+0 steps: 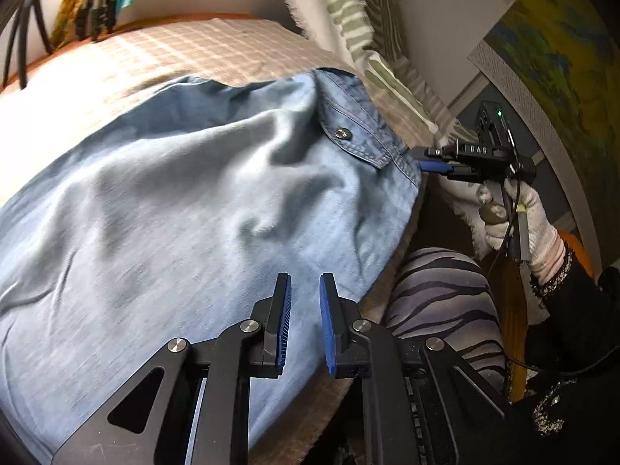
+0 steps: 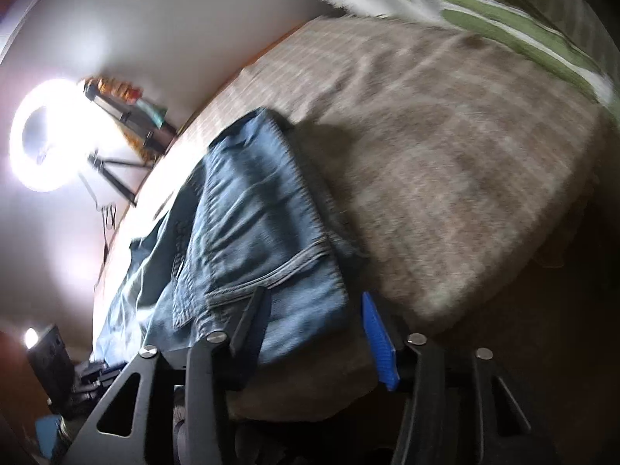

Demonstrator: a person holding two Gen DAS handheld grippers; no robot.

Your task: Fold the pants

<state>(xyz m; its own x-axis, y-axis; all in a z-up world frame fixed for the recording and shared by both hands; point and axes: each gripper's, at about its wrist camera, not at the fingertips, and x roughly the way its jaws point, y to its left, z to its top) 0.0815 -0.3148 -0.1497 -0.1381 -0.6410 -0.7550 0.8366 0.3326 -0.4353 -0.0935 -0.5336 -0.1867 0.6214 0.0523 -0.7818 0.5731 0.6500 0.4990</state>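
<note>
While the left gripper (image 1: 305,290) hovers over the pants (image 1: 186,193) with its pads nearly together and no cloth between them, the right gripper (image 2: 310,310) stands spread around the waistband corner — not pinching it. The blue denim lies rumpled on a checked bedspread (image 2: 445,162) — a green-striped pillow (image 1: 360,19) sits beyond, a gloved hand (image 1: 523,221) at the edge.
</note>
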